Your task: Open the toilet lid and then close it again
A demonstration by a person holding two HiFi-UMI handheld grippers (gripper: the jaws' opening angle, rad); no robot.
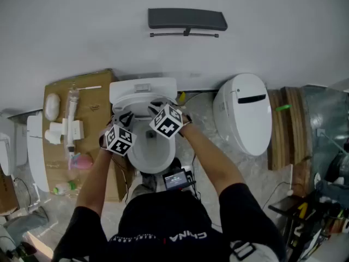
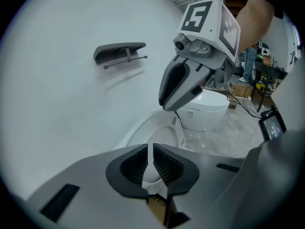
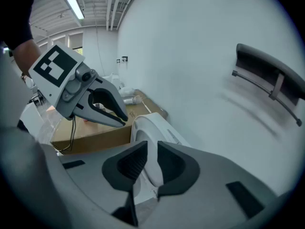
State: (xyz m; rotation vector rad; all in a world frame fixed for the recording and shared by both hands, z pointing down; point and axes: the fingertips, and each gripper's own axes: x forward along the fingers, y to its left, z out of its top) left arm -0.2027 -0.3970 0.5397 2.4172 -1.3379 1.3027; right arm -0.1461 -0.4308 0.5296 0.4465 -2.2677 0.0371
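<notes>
The white toilet (image 1: 152,152) stands against the wall below me, its bowl uncovered. Its lid (image 2: 159,130) (image 3: 153,128) is raised and leans back toward the wall. Both grippers hover side by side over the back of the bowl, just in front of the lid. My left gripper (image 1: 128,117) (image 2: 150,149) has its jaws together with only a thin slit between the pads and nothing in them. On my right gripper (image 1: 156,108) (image 3: 151,149) the jaws stand slightly apart and empty, with the lid showing beyond the gap. Each gripper appears in the other's view.
A second white toilet (image 1: 245,113) lies to the right, beside wooden boards (image 1: 289,124). Flat cardboard (image 1: 76,91) with white fittings lies to the left. A dark shelf (image 1: 187,19) hangs on the wall above. A small screen (image 1: 175,180) hangs at my waist.
</notes>
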